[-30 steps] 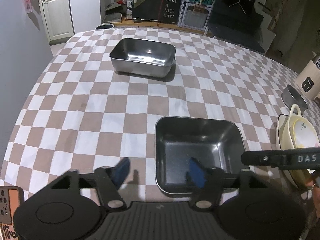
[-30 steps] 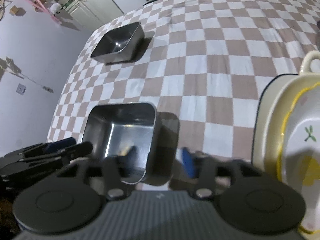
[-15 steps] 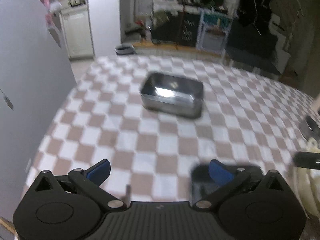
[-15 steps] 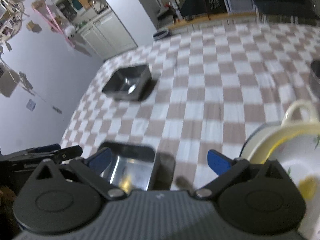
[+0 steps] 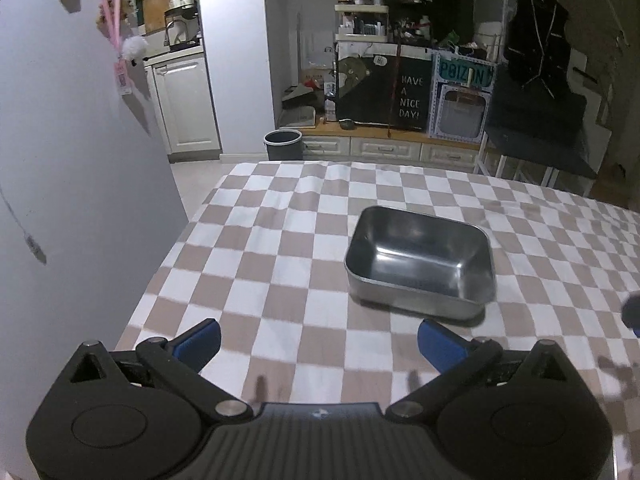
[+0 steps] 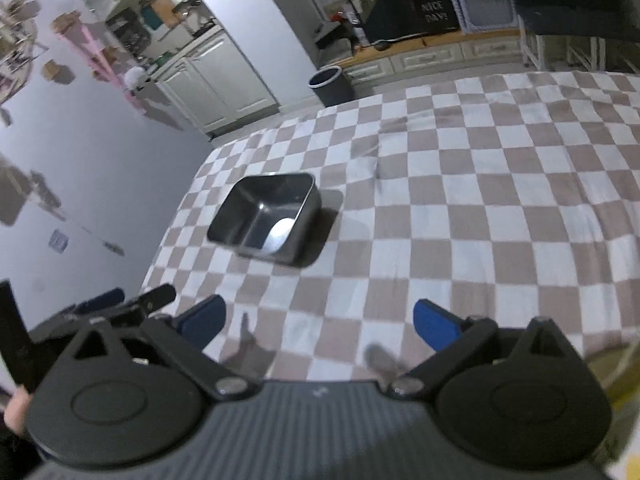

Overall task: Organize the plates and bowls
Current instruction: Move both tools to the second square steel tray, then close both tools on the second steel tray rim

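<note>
One rectangular steel tray point(image 5: 420, 260) stands empty on the checked tablecloth point(image 5: 272, 248), ahead and a little right of my left gripper point(image 5: 318, 338). That gripper is open wide and holds nothing. The right wrist view shows the same tray point(image 6: 266, 214) further off to the left. My right gripper point(image 6: 318, 318) is open wide, its jaws closing slightly with only cloth between them. The left gripper point(image 6: 120, 304) shows at the lower left of that view. No other dish is clearly in view.
The table's left edge point(image 5: 176, 240) runs beside a grey wall. Past the far edge stand a dark bin point(image 5: 282, 144) and white cabinets. A blurred yellowish rim point(image 6: 618, 380) shows at the right gripper's lower right.
Both grippers opened wide, drew away from the near dark tray and tilted up. That tray and the cream dishes have left both views, and the far steel tray now sits nearer the middle.
</note>
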Demonstrator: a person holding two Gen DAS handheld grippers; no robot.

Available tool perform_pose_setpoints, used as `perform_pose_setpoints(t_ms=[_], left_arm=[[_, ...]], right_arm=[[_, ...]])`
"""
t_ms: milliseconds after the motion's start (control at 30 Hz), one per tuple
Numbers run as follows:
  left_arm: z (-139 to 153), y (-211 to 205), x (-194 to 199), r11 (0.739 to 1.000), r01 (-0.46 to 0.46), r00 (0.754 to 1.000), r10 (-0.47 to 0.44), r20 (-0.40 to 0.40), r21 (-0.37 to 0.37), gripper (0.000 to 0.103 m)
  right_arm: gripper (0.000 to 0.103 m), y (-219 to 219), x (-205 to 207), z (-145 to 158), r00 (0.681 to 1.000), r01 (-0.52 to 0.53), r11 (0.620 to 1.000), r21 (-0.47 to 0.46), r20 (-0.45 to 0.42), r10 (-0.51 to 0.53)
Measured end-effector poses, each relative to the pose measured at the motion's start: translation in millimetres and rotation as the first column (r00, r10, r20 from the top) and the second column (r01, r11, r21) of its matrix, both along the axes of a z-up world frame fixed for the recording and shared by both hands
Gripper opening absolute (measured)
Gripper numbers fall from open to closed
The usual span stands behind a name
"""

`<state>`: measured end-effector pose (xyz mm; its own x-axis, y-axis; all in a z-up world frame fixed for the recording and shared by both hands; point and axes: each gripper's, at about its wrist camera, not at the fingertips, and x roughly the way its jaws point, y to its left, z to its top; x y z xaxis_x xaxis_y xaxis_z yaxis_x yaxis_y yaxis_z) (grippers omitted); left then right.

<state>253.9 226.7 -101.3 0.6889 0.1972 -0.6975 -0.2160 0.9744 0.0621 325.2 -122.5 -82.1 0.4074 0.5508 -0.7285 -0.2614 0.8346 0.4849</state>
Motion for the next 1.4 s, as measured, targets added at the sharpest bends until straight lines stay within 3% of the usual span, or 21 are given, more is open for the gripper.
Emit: perform_pose_setpoints(t_ms=[167, 333, 533, 767, 933, 1067, 1167, 1300, 1400], left_arm=[[5, 9, 30, 0.999, 0.008, 1.0, -0.006, 0.025, -0.052, 0.103], [9, 13, 51, 0.998, 0.023, 0.999, -0.02, 0.047, -0.053, 0.102], [-4, 15, 80, 0.997, 0.031, 0.999, -0.029, 0.027, -0.077, 0.089], [-36, 28, 100, 0.984, -0.039, 0.999, 0.039, -0.003, -0.174, 0.061], [-47, 35, 108, 0.975, -0.064, 0.998, 0.067, 0.005, -0.214, 0.054], [-52, 37, 110, 0.964, -0.066, 0.998, 0.069, 0.003, -0.258, 0.048], [-55, 34, 113, 0.967, -0.055, 0.998, 0.054, -0.009, -0.249, 0.042], [-60, 31, 116, 0.971, -0.038, 0.999, 0.03, -0.038, -0.238, 0.018], [-60, 29, 116, 0.971, -0.019, 0.999, 0.008, -0.047, -0.238, 0.011]], right_arm=[[0.089, 19, 28, -5, 0.997, 0.065, 0.996, 0.067, -0.04, -0.063], [0.083, 46, 51, -18, 0.997, 0.066, 0.995, 0.079, -0.052, -0.062], [0.051, 66, 69, -33, 0.996, 0.073, 0.996, 0.057, -0.048, -0.07], [0.046, 74, 66, -47, 0.998, 0.041, 0.999, 0.031, -0.048, -0.039], [0.044, 77, 72, -55, 0.998, 0.057, 0.998, -0.005, -0.033, -0.057], [0.022, 76, 79, -58, 0.998, 0.06, 0.997, -0.055, 0.01, -0.06], [0.018, 73, 82, -61, 0.999, 0.052, 0.998, -0.036, 0.018, -0.052], [0.015, 70, 81, -60, 0.999, 0.031, 0.999, -0.041, 0.035, -0.03], [0.013, 71, 82, -61, 0.999, 0.031, 0.999, -0.035, 0.039, -0.03]])
